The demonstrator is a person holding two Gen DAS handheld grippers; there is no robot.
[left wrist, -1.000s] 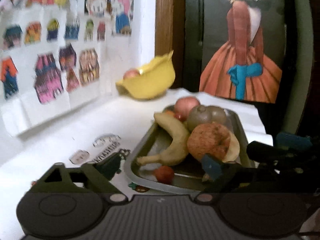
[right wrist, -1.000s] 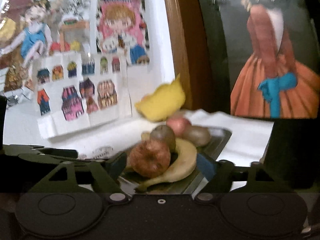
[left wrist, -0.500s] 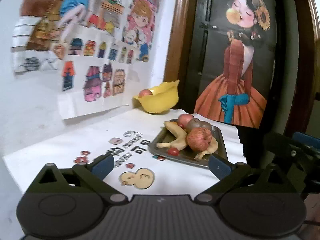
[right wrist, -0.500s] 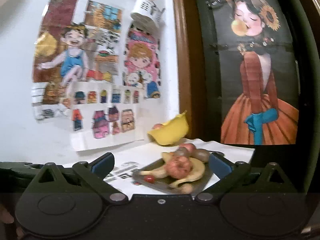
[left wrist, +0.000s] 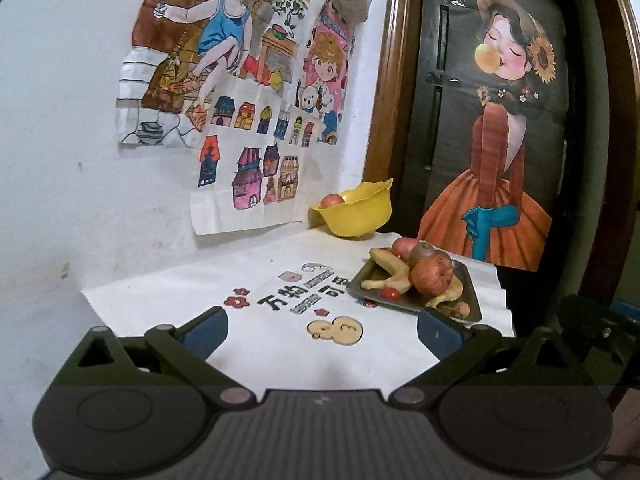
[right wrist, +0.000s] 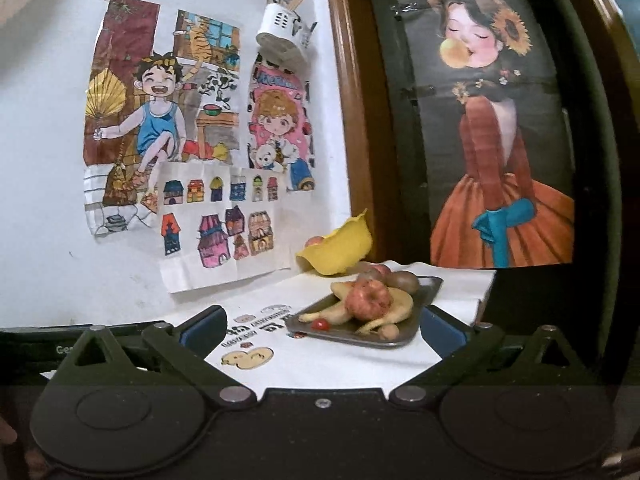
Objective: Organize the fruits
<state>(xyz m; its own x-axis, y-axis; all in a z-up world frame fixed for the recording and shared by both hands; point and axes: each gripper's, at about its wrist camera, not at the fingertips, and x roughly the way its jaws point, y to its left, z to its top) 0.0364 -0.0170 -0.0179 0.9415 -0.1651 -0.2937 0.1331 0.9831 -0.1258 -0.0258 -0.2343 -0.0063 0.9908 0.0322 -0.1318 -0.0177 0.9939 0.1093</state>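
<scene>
A grey metal tray on the white table holds a red apple, bananas, brown kiwis, another apple and a small red tomato. Behind it a yellow bowl holds a reddish fruit. My left gripper is open and empty, well short of the tray. My right gripper is also open and empty, back from the table's near edge.
A white printed cloth covers the table, with a gourd-shaped sticker near the front. Coloured drawings hang on the white wall at left. A dark door with a poster stands behind the table's right side.
Both grippers have pulled far back and up from the tray. The fruit looked close a second ago and now sits small in the distance. Nothing on the tray moved.
</scene>
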